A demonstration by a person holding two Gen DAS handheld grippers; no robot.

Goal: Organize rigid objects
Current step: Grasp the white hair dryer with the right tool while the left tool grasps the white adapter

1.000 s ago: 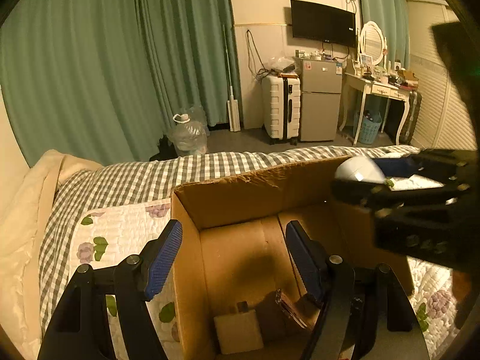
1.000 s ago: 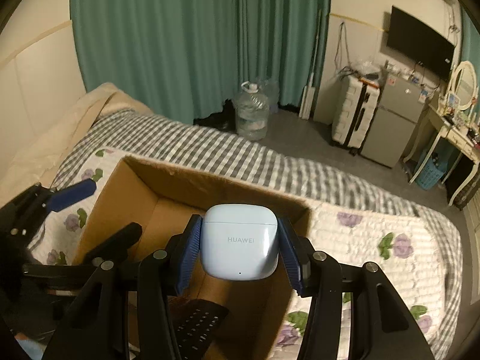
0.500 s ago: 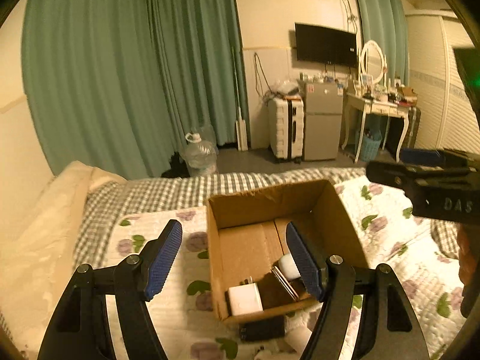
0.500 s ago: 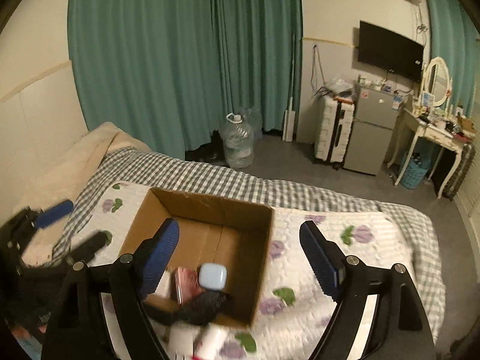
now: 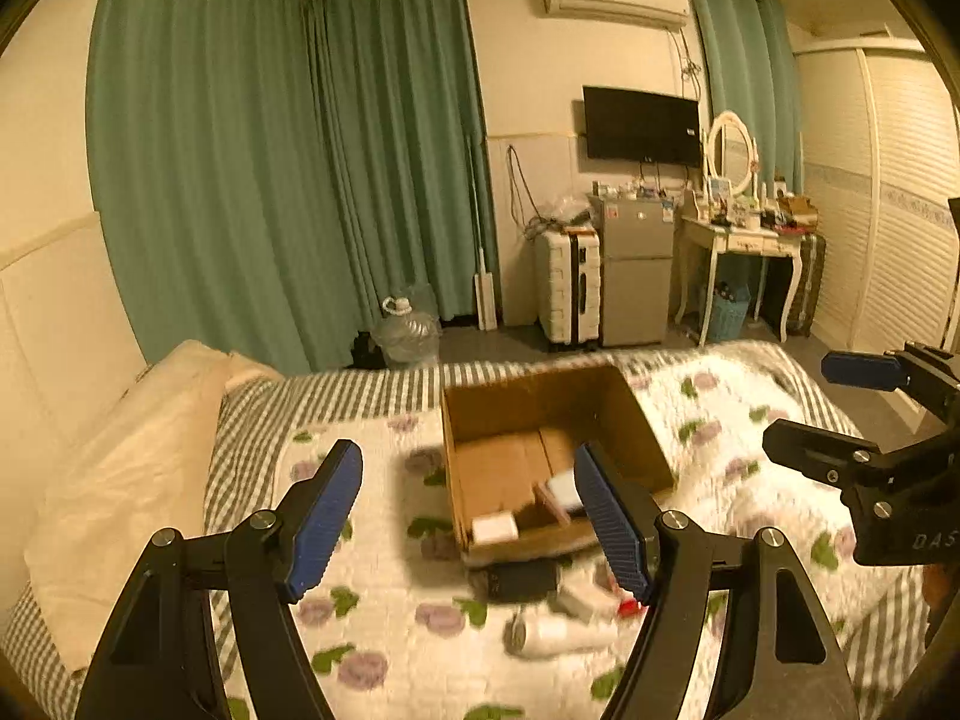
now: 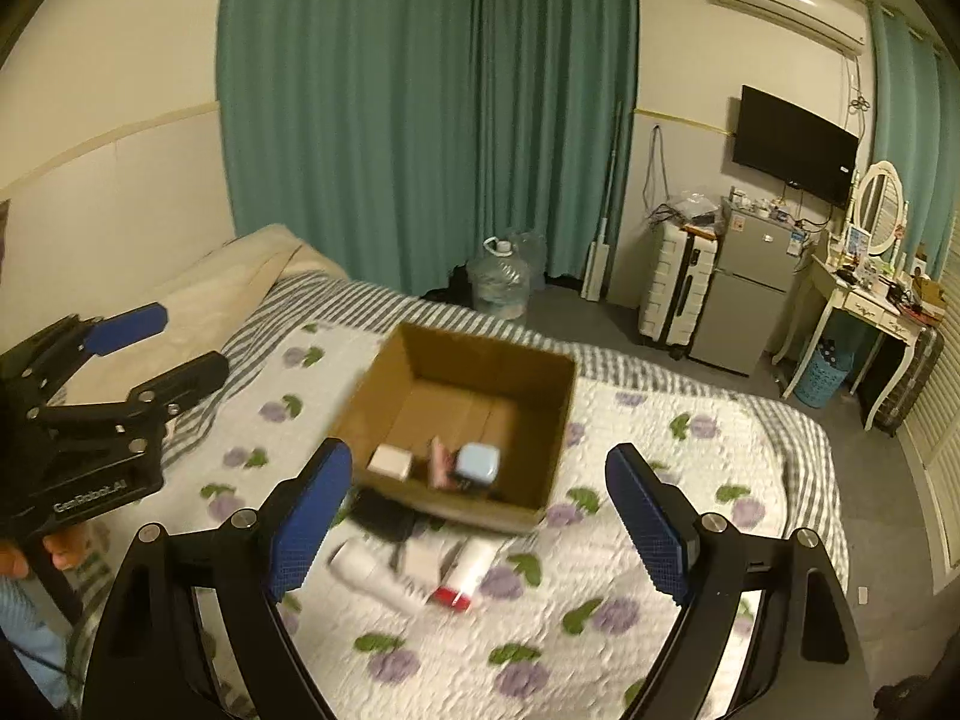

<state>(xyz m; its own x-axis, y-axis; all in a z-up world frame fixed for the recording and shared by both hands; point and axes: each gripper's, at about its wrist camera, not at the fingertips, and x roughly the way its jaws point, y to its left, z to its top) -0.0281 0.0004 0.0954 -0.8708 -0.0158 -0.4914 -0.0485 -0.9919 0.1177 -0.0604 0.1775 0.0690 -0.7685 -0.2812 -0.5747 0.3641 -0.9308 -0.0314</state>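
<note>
An open cardboard box (image 6: pixel 543 384) sits on the flowered bed quilt; it also shows in the left wrist view (image 5: pixel 636 420). Inside lie a pale blue earbud case (image 6: pixel 477 462), a small white box (image 6: pixel 390 461) and a pink item (image 6: pixel 441 462). In front of the box lie a black object (image 6: pixel 384 516), a white bottle (image 6: pixel 372 576), a white tube with a red cap (image 6: pixel 465 573) and a small white item (image 6: pixel 420 558). My right gripper (image 6: pixel 480 528) is open and empty, high above these. My left gripper (image 5: pixel 474 516) is open and empty, also raised.
A cream pillow (image 5: pixel 120 480) lies at the head of the bed. Beyond the bed stand green curtains (image 6: pixel 420 120), a water jug (image 6: pixel 501 279), a white suitcase (image 6: pixel 675 288), a small fridge (image 6: pixel 747 294) and a dressing table (image 6: pixel 864 312).
The right gripper opened and let the blue earbud case drop into the box. Both grippers then pulled up and back, so the box looks smaller and loose items before it came into view.
</note>
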